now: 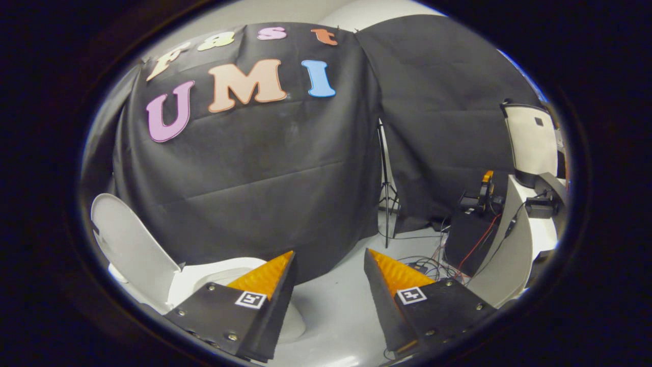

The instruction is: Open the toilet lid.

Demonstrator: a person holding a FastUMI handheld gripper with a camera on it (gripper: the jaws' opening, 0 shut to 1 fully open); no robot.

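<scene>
Gripper view: toilet lid (130,250) upright (jaws apart)

Camera rides hand-held gripper (329,265), looks forward, low, near floor (336,306).

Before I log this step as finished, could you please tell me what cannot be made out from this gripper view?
- Toilet bowl: its inside and seat are mostly hidden behind the open tool's left finger.
- Toilet lid: it stands raised, but its hinge is too dark and small to make out.
- Cables on the floor: too small and tangled to trace.
- White machine beyond the right finger: cut off at the edge, so I cannot tell what it is.
</scene>
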